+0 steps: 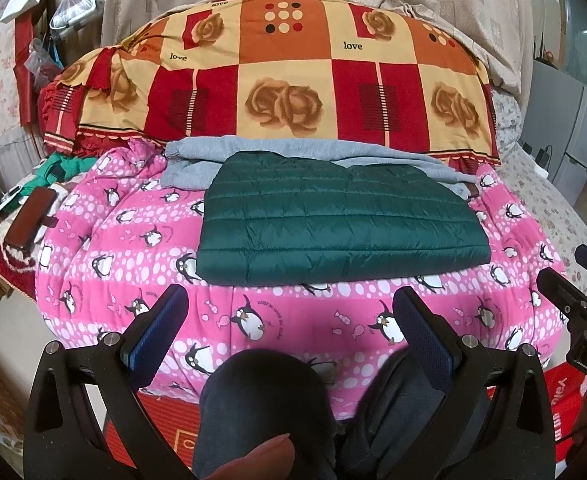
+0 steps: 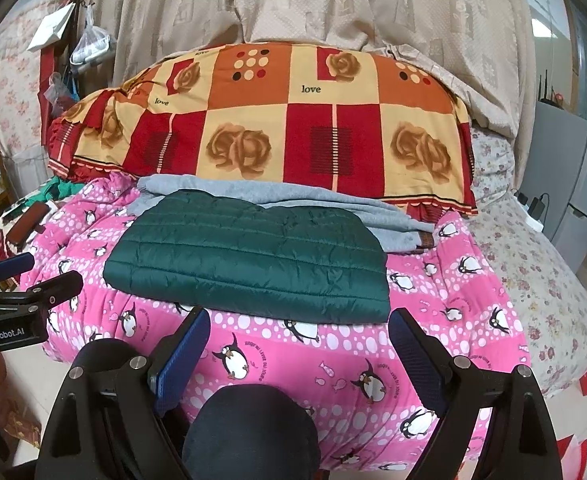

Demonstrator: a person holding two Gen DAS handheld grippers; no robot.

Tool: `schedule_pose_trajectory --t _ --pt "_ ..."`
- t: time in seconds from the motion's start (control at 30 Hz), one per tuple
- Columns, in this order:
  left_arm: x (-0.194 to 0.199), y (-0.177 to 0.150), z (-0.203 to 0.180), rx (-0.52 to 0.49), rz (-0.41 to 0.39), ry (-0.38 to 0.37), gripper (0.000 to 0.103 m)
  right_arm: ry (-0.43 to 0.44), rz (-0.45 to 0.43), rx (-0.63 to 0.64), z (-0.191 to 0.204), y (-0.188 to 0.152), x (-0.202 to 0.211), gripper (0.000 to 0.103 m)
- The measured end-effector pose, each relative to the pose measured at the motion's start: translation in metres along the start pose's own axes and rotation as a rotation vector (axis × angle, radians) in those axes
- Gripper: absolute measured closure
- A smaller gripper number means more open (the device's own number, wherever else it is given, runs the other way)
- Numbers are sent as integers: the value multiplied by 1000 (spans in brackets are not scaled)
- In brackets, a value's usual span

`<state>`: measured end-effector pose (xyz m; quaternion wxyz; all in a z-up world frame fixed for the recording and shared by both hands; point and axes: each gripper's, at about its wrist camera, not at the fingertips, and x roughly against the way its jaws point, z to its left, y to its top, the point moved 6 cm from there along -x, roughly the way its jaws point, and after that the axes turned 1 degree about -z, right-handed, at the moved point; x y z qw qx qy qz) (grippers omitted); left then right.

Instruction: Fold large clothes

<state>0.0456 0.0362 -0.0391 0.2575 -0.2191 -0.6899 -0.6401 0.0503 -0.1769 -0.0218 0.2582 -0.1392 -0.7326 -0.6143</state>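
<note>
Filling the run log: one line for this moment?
left gripper open | right gripper open | green jacket folded on pink quilt

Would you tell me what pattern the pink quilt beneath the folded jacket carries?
Penguins and white dots on the pink quilt; right wrist view shows it best.

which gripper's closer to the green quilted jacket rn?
Right, slightly. The right gripper hangs open just short of the green quilted jacket, at its near edge. The left gripper is also open, with more pink blanket showing before the jacket.
</note>
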Motion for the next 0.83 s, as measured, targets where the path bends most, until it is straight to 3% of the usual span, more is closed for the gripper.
schedule_pose_trajectory --t 0.83 --pt "2 -5 -6 -3 -24 2 1 5 -1 0 2 -1 2 14"
